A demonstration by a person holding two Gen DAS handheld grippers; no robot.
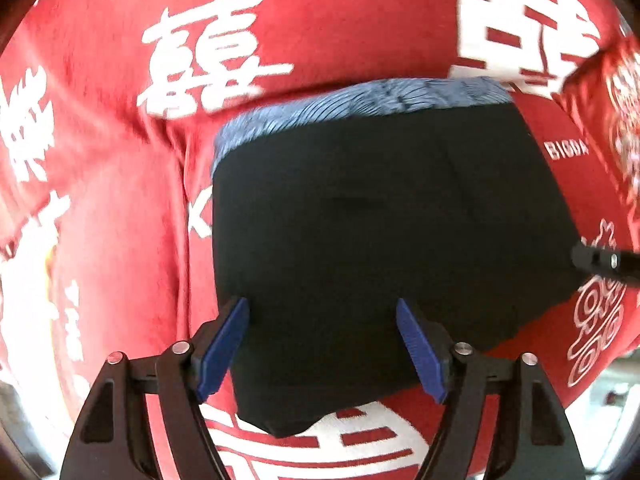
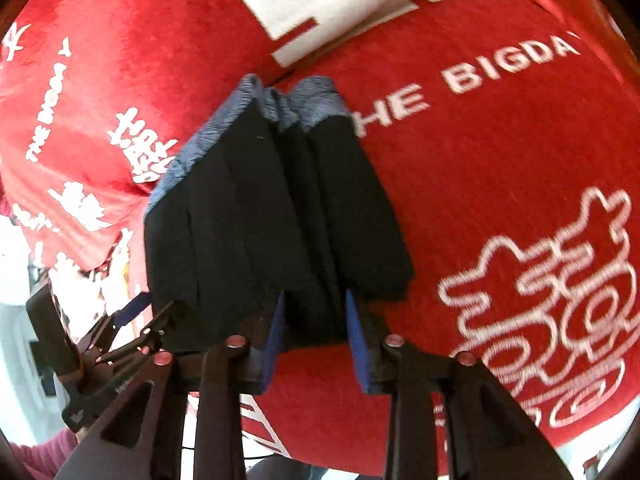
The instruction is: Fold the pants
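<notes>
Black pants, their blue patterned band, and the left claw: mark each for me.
black pants (image 1: 380, 232): left wrist view, middle of the black cloth.
blue patterned band (image 1: 360, 108): left wrist view, far edge strip.
left claw (image 1: 324, 356): left wrist view, midway between fingertips.

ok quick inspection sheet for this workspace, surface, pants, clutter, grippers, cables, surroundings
surface: red blanket with white characters and "THE BIGDAY" lettering, rumpled.
job's things: black pants, blue-grey waistband on the far side, folded into a compact block lying on the blanket.
clutter: nothing seen.
grippers: left gripper open, fingers either side of the near edge; right gripper part-open, astride the bundle's near end, grip unclear.
cables: nothing seen.
surroundings: pale floor beyond the blanket's edge, blurred.
</notes>
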